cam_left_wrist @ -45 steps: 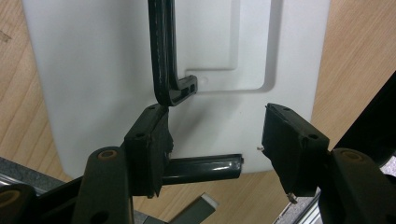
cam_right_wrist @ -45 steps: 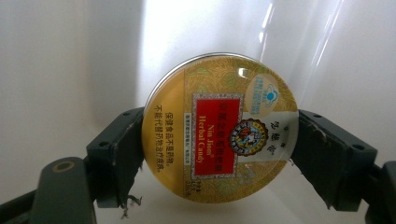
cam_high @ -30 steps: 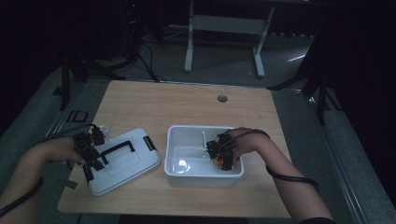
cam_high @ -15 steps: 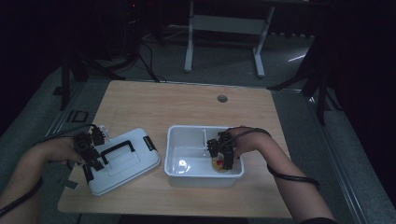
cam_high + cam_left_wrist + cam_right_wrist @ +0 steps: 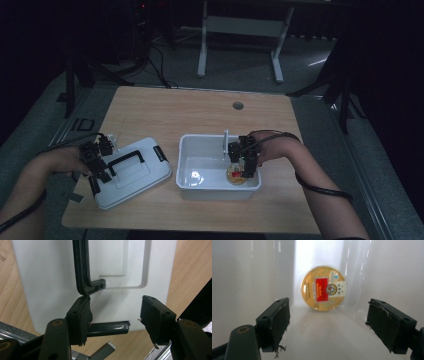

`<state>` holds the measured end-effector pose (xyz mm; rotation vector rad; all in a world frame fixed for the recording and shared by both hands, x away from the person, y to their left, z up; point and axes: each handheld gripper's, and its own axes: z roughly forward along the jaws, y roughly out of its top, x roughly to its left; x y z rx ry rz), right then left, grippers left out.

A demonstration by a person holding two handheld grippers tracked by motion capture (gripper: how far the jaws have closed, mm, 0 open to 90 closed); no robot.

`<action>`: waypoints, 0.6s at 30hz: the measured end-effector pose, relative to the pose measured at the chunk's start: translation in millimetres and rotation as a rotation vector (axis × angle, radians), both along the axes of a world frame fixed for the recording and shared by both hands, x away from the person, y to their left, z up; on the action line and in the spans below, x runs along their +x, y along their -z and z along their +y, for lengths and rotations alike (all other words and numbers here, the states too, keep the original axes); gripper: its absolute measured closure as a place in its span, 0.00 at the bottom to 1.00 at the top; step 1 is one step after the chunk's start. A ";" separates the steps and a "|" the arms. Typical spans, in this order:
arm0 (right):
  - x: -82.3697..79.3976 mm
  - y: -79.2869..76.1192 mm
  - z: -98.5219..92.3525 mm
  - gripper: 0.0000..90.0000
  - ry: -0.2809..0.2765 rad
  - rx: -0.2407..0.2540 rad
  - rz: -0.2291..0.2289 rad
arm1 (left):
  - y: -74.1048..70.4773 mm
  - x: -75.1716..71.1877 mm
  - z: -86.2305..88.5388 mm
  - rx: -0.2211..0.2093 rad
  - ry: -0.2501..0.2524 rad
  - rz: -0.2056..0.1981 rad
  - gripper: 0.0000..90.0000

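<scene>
A round gold tin point(image 5: 235, 176) with a red label rests in the near right corner of a white bin point(image 5: 200, 137). In the right gripper view the tin point(image 5: 323, 288) leans on edge against the bin wall point(image 5: 249, 277). My right gripper point(image 5: 243, 167) hangs open inside the bin just above the tin, its jaws point(image 5: 329, 305) wide apart with nothing between them. The white lid point(image 5: 135, 175) with a black handle point(image 5: 125, 157) lies flat on the table to the left. My left gripper point(image 5: 106, 162) sits at the lid's left edge, half open point(image 5: 115, 302) over the lid point(image 5: 50, 277), beside the handle's end point(image 5: 81, 265) and a black clasp point(image 5: 110, 328).
The wooden table point(image 5: 165, 110) has a round cable hole point(image 5: 238, 105) at the far centre. The bin's front wall stands close to the table's near edge. A white metal frame point(image 5: 240, 25) and cables point(image 5: 160, 70) stand on the dark floor behind the table.
My right gripper has risen a little from the tin, which stays in the bin's corner. The left gripper and the lid have not moved.
</scene>
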<state>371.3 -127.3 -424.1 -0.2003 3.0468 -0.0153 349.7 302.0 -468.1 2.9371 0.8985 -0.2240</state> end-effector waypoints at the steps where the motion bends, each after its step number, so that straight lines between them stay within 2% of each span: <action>1: -0.4 -3.1 -1.5 0.20 0.000 0.006 -0.009 | 0.2 0.2 -0.1 0.001 0.002 0.000 0.45; 11: -3.8 -32.6 -26.9 0.16 0.039 0.050 -0.054 | -1.2 -0.1 0.0 0.002 -0.001 -0.002 0.45; 18: -1.8 -39.8 -52.4 0.15 0.091 0.076 -0.053 | -2.3 -0.8 -0.8 0.007 0.008 -0.009 0.45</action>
